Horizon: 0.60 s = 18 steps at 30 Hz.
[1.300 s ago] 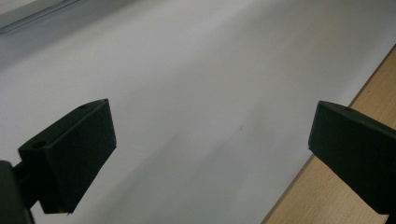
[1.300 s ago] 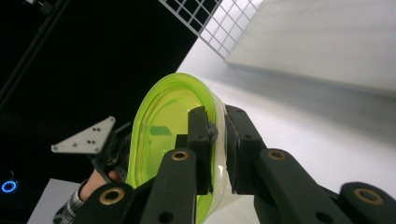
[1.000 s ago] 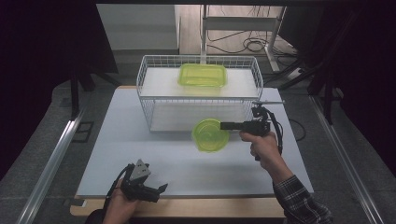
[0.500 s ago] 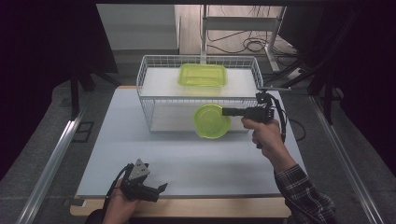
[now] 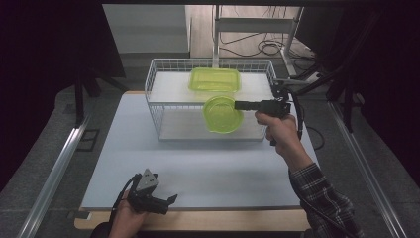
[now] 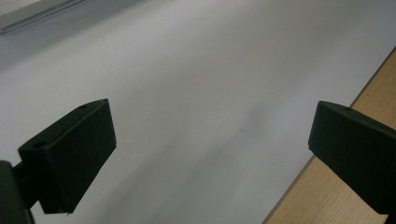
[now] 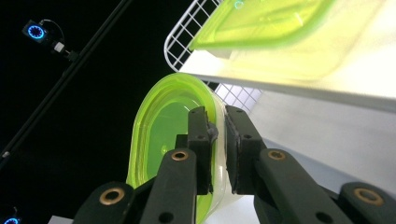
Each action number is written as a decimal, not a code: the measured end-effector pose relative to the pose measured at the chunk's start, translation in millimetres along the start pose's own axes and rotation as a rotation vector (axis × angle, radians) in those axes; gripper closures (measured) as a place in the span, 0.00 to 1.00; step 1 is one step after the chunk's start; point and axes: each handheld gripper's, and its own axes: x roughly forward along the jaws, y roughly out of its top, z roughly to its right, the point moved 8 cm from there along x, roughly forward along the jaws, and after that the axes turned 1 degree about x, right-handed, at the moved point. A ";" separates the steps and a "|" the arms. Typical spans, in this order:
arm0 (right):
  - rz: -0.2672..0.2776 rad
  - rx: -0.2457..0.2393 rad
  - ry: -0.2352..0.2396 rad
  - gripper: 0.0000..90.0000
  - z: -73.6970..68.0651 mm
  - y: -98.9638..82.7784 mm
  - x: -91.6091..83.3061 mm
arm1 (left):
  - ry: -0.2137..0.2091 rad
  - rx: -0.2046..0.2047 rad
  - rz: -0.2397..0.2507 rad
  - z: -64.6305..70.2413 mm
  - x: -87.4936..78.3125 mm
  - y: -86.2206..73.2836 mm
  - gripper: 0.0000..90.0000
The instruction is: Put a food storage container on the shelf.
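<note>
Round green container (image 5: pixel 223 114) hangs tilted in front of the wire basket (image 5: pixel 157 101), at 9 o'clock from the right gripper (image 5: pixel 236 104), whose jaws pinch its rim. I judge the carry step is in hand; next it needs lifting over the basket's top beside the rectangular green container (image 5: pixel 214 79). Left gripper (image 5: pixel 171 200) rests at the surface's near edge, jaws wide and empty.

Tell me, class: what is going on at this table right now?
A person works with a gripper in each hand. The right gripper is shut on the rim of a round green container, held tilted in the air in front of a white wire basket. A rectangular green container already sits in that basket. The left gripper rests near the table's front edge, jaws open, holding nothing.
</note>
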 end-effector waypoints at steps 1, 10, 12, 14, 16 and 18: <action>0.002 -0.001 0.000 0.90 -1.1 1.8 0.2 | 0.000 0.001 0.000 0.0 0.0 0.0 0.01; 0.023 -0.014 -0.003 0.90 -12.5 22.0 5.2 | -0.002 -0.001 0.002 0.1 0.0 0.1 0.01; 0.029 -0.013 -0.005 0.90 -13.3 25.9 6.7 | -0.003 -0.002 0.002 0.1 0.0 0.0 0.01; 0.036 -0.014 -0.010 0.90 -14.0 30.5 8.0 | -0.003 -0.002 0.000 0.1 0.0 -0.1 0.01; 0.041 -0.013 -0.014 0.90 -14.7 35.0 8.9 | -0.003 -0.001 -0.002 0.0 0.0 -0.3 0.01; 0.051 -0.008 -0.014 0.90 -15.8 40.0 9.7 | -0.003 -0.001 -0.003 0.0 0.1 -0.4 0.01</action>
